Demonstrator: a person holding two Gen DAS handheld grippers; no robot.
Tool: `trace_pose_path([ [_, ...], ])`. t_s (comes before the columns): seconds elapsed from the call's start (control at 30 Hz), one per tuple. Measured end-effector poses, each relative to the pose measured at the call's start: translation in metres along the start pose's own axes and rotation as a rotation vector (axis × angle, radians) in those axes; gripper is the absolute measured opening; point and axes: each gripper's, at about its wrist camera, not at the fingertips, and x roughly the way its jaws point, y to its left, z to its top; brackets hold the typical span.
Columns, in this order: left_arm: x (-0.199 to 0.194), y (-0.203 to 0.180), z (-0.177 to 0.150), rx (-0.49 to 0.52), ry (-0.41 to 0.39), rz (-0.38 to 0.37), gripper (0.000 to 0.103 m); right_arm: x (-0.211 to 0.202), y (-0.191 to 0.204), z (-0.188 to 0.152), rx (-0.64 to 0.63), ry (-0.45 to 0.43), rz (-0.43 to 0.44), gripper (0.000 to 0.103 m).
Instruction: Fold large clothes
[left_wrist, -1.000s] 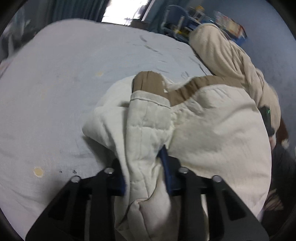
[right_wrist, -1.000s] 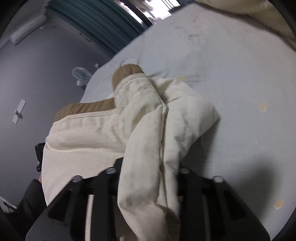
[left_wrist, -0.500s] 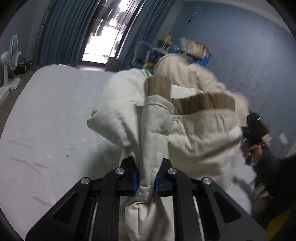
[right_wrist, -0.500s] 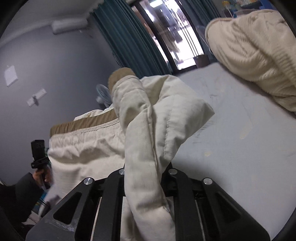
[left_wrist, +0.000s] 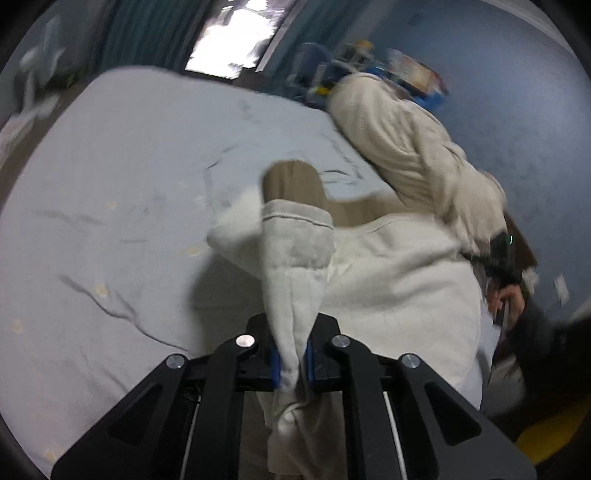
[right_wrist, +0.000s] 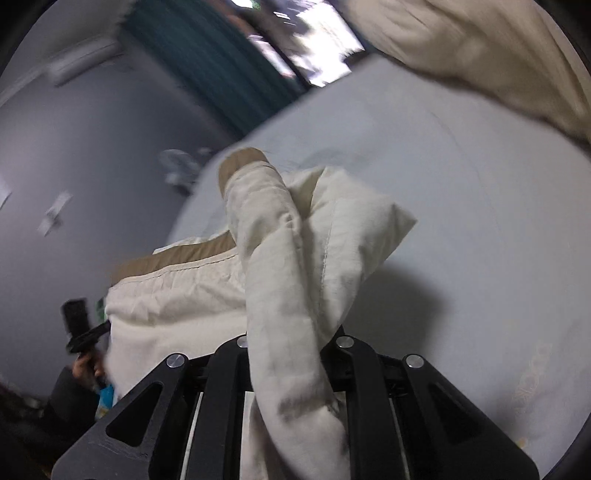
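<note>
Left wrist view: the left gripper (left_wrist: 293, 363) is clamped on a bunched edge of the cream jacket (left_wrist: 399, 280), the fabric pinched between its blue pads (left_wrist: 274, 363), with the tan hem (left_wrist: 293, 181) standing up beyond. Half a second ago the garment hung high against the window and curtains; now the bed (left_wrist: 110, 206) fills the background again and a shadow lies under the cloth, which suggests the jacket is being swung down toward the sheet. A second cream garment (left_wrist: 399, 144) lies at the bed's far right, just beside the jacket. Right wrist view: the right gripper (right_wrist: 291, 350) is closed on another fold of the jacket (right_wrist: 295, 251); its fingertips are hidden by the cloth, but the linkage sits drawn together. The tan hem (right_wrist: 177, 258) stretches off to the left toward the other gripper, and the bed (right_wrist: 480, 221) is back beneath, where a moment before wall and curtain dominated. The jacket appears held taut between both grippers, likely about to be laid flat for folding.
</note>
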Motion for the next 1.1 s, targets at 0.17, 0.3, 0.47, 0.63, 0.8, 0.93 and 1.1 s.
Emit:
trace_pose_path([
  [0.17,0.040,0.009,0.004,0.026,0.108,0.061,0.007,0.029,-0.016,0.008,0.034,0.026,-0.079,0.017],
  [0.3,0.059,0.009,0.002,-0.011,0.135,0.091,0.010,0.032,-0.005,0.003,-0.006,0.024,-0.195,0.034],
  [0.47,0.006,-0.023,-0.006,0.074,0.042,0.268,0.016,-0.016,0.043,-0.024,-0.147,-0.077,-0.367,0.080],
  [0.63,-0.032,-0.093,-0.024,0.108,0.011,0.353,0.069,-0.043,0.124,-0.079,-0.386,-0.079,-0.395,0.094],
  [0.8,-0.014,-0.160,-0.065,0.158,0.040,0.340,0.075,-0.026,0.163,-0.125,-0.440,0.015,-0.325,0.094],
  [0.93,0.024,-0.177,-0.093,0.140,0.064,0.366,0.076,-0.004,0.169,-0.143,-0.422,0.066,-0.327,0.094],
  [1.1,0.060,-0.170,-0.061,0.163,0.072,0.407,0.085,0.039,0.174,-0.115,-0.418,0.061,-0.366,0.097],
])
